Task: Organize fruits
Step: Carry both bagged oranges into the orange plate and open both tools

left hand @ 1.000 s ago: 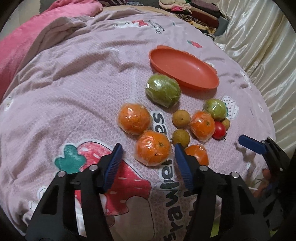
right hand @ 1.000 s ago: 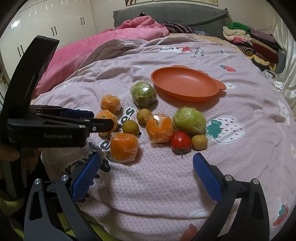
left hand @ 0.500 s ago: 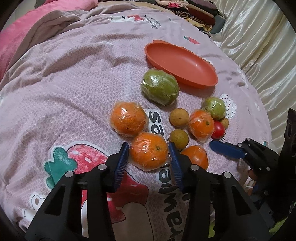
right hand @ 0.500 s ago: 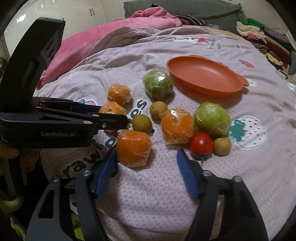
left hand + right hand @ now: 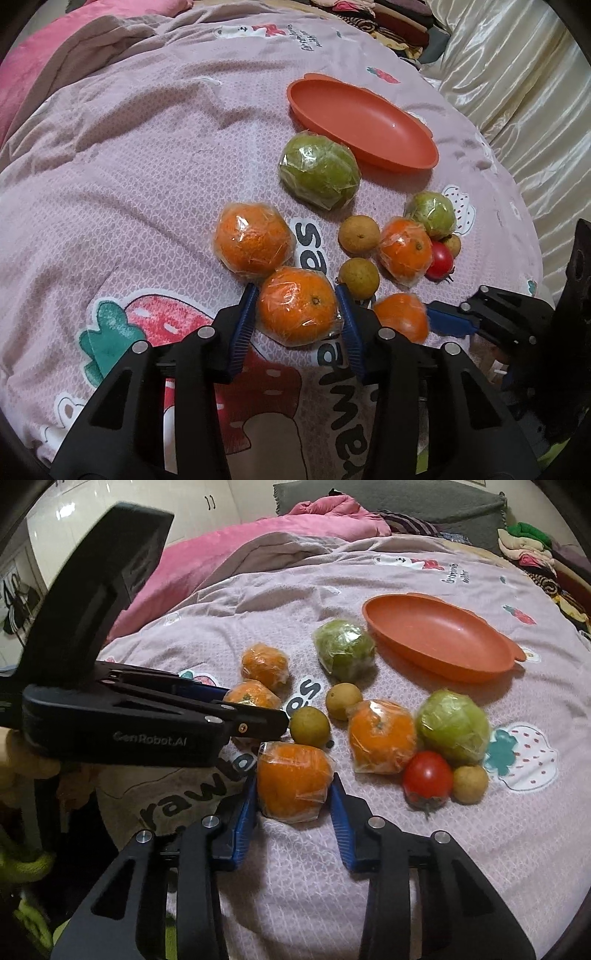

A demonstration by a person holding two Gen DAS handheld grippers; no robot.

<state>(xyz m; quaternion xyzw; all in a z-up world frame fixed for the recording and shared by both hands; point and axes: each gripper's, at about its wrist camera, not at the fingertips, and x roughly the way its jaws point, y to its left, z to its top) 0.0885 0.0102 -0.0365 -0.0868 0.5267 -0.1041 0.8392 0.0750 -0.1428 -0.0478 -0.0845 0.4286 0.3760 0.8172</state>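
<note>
Both tools closing on wrapped oranges on the bed.

The left tool [image 5: 295,314] closes its blue pads on a plastic-wrapped orange [image 5: 297,304] near the bed's front edge; the right tool [image 5: 293,801] closes on another wrapped orange [image 5: 291,781] beside it. The empty orange oval plastic tray [image 5: 439,635] lies farther back.

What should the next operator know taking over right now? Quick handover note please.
Left gripper: jaws closing, pads against a wrapped orange that lies on the bedspread.
Right gripper: jaws closing, pads against the nearest wrapped orange, also on the bedspread.
Orange tray: empty, at the far side of the fruit.
Loose on the bedspread: two more wrapped oranges, two wrapped green fruits, three small brownish fruits, one tomato.
Done: nothing in the tray.
Left: probably lift both oranges into the tray, then sort the rest.
</note>
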